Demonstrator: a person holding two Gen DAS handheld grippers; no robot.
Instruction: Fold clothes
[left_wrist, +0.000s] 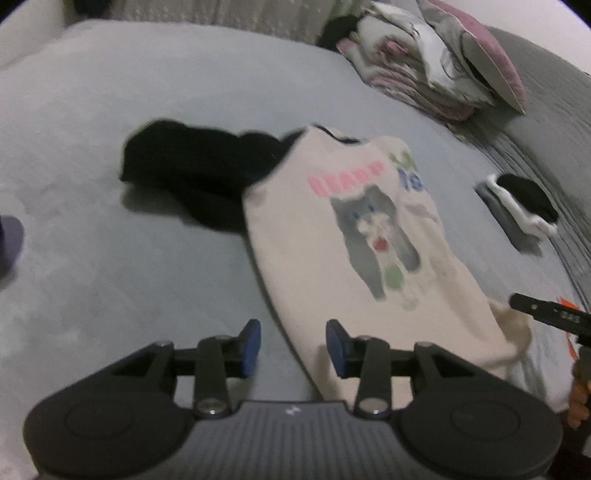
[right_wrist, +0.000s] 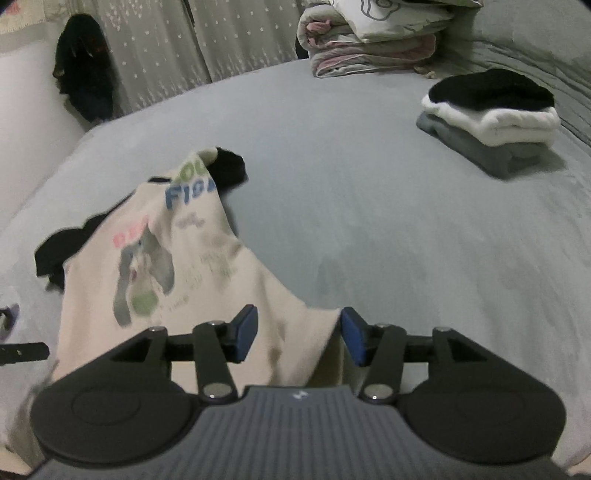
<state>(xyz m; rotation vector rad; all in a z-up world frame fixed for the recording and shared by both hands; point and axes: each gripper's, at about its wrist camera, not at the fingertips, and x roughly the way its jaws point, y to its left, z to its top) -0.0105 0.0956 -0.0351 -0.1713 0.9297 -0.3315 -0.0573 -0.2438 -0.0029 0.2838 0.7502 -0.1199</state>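
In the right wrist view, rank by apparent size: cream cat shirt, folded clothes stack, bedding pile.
1. cream cat shirt, though it lies nearest the camera.
2. and 3. folded clothes stack and bedding pile: look alike; the bedding is farther and cropped.

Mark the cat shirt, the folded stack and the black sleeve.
cat shirt (left_wrist: 354, 236), left wrist view, on the cat print.
folded stack (right_wrist: 495, 122), right wrist view, on the white middle layer.
black sleeve (left_wrist: 192, 166), left wrist view, mid-sleeve.

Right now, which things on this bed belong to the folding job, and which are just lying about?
Part of the job:
- cat-print shirt, spread on the bed
- black garment, partly under it
- stack of folded clothes
- left gripper, open
- right gripper, open over the shirt's hem

Lying about:
- folded floral bedding
- curtain
- dark clothing hanging by the curtain
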